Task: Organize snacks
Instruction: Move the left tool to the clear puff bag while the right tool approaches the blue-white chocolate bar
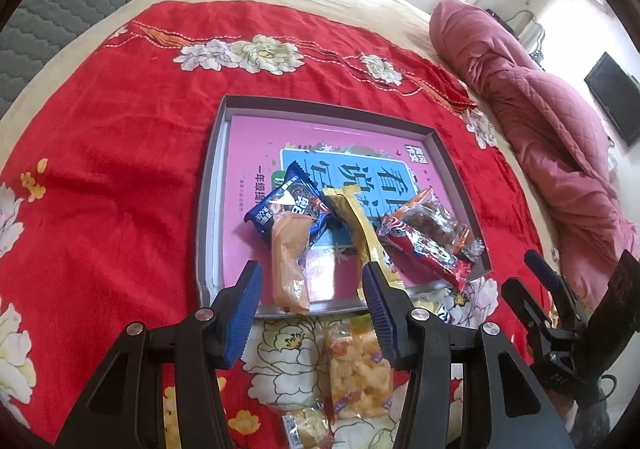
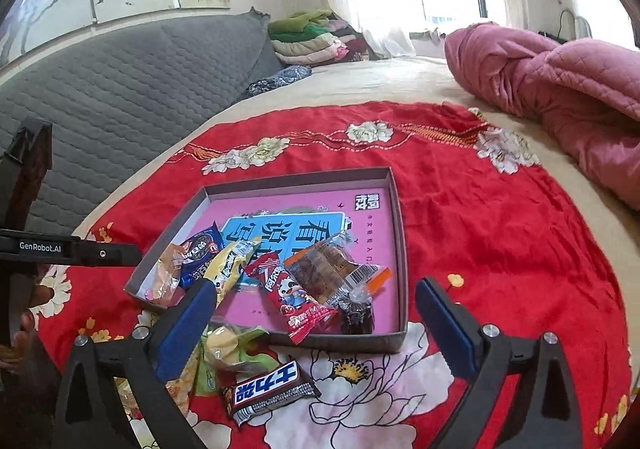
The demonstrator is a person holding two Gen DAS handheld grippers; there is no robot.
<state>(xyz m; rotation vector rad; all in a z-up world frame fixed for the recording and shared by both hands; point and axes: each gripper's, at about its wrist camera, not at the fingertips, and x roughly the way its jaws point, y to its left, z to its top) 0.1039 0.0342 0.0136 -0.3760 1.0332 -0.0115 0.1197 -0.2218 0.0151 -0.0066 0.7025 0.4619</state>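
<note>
A grey shallow box (image 1: 208,209) (image 2: 394,209) with a pink book inside lies on the red cloth. It holds a blue packet (image 1: 288,205) (image 2: 202,253), an orange-brown packet (image 1: 290,269), a yellow packet (image 1: 360,225) (image 2: 232,261), a red packet (image 1: 432,257) (image 2: 296,301), a clear brown-snack packet (image 2: 332,273) and a small dark sweet (image 2: 356,313). My left gripper (image 1: 312,289) is open and empty over the box's near edge, around the orange-brown packet. My right gripper (image 2: 316,321) is open and empty before the box. A Snickers bar (image 2: 268,395) lies below it.
A clear packet of yellow puffs (image 1: 358,365) and a small packet (image 1: 304,429) lie on the cloth near me. A green-yellow packet (image 2: 228,349) lies beside the Snickers. A pink quilt (image 1: 540,117) (image 2: 560,89) is at the right, a grey headboard (image 2: 120,89) at the left.
</note>
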